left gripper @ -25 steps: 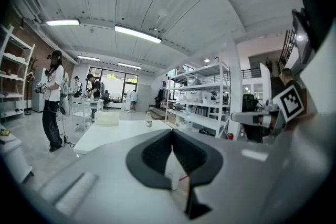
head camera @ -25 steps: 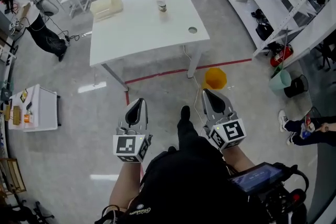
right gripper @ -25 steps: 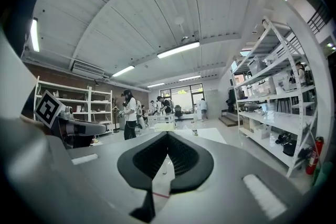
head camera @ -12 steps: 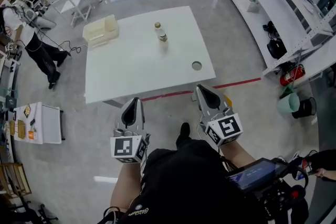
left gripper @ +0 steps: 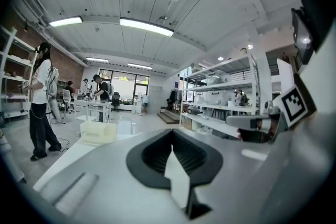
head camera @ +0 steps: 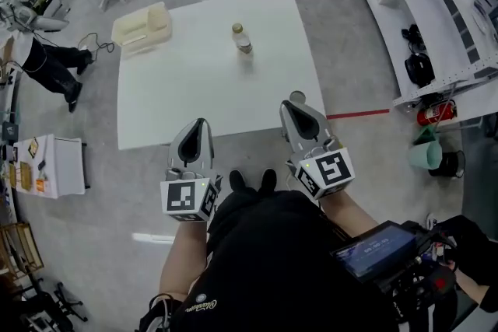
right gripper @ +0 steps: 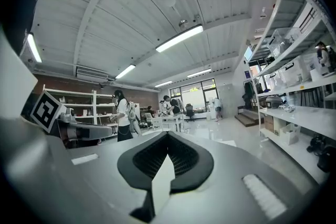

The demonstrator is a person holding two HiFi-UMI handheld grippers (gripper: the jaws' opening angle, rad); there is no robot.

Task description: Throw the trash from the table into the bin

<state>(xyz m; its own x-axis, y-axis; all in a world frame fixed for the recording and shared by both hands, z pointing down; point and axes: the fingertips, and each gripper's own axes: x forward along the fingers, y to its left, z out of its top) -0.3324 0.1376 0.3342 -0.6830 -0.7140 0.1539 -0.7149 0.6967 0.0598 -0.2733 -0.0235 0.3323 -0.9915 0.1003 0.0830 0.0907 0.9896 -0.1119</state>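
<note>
Big change here: the person is walking right up to the white surface [head camera: 194, 82]. A second ago it was sitting well off across the floor with its legs showing, and now its near edge is lying right under both gripper tips. Nothing on it is shifting, though.

Going left to right: the cream box [head camera: 142, 26] is still sitting at the far left corner of the surface. The left gripper [head camera: 194, 134] is pointing over the near edge with its jaws pressed together and nothing between them. The plastic bottle [head camera: 242, 38] is standing upright toward the far side, roughly mid-width and well apart from both grippers. I'm guessing that's the trash to go. The right gripper [head camera: 297, 114] is also clamped closed on nothing, and its tip is overlapping the round hole [head camera: 296, 96] near the surface's right edge. Way off right, a teal bucket [head camera: 425, 155] is sitting on the floor by the shelving, but I can't tell if that's the bin. The yellowish round thing that was showing on the floor by the surface a second ago isn't in sight now.

So I'm reading this as the approach wrapping up, with no pickup happening yet. The jaws are going to need opening before either one is reaching for that bottle.
</note>
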